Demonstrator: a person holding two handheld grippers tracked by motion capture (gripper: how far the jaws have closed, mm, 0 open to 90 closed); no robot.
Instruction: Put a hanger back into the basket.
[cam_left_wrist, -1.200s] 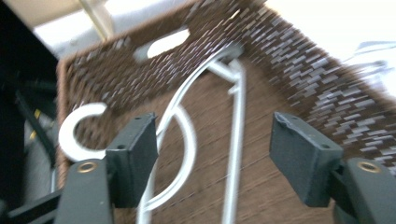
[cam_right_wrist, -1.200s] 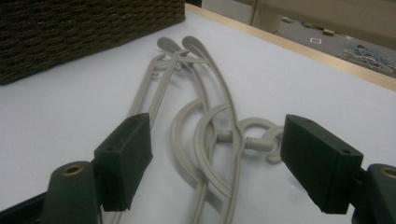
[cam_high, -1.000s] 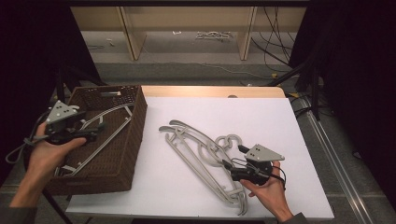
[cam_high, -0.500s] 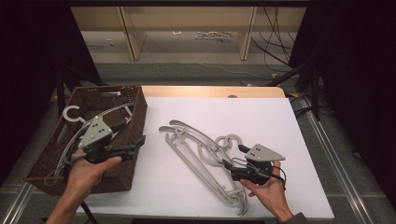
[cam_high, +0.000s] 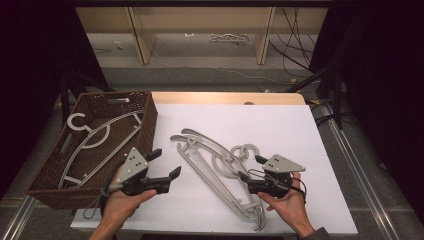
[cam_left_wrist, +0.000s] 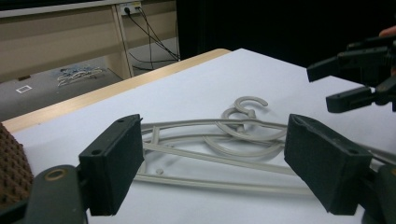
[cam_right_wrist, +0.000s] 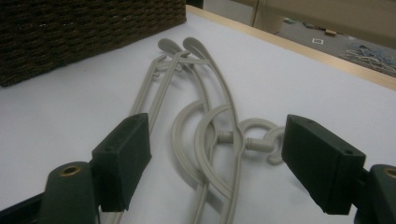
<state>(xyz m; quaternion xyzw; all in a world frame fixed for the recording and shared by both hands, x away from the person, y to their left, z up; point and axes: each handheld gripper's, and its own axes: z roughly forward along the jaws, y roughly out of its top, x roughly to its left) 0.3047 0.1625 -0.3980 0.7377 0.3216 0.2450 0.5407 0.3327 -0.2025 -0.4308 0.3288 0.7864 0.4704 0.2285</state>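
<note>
Jaws wide and empty on my left gripper (cam_high: 167, 164), just opened, and my right gripper (cam_high: 250, 167). One hanger (cam_high: 95, 142) lies in the basket (cam_high: 50, 192). Two hangers (cam_high: 215, 172) remain on the desk (cam_high: 280, 125).

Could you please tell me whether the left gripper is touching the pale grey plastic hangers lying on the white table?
Apart. In the left gripper view, the left gripper stands open, with bare table between its pads and the pale grey plastic hangers.

White table (cam_high: 280, 125) bare beyond hangers (cam_high: 220, 167), far half free for passage. Basket (cam_high: 150, 117) wall blocks left edge. Left gripper (cam_high: 165, 165) hovers in bare strip between basket and hangers. Right gripper (cam_high: 248, 169) close over hangers, bare table on its right.
</note>
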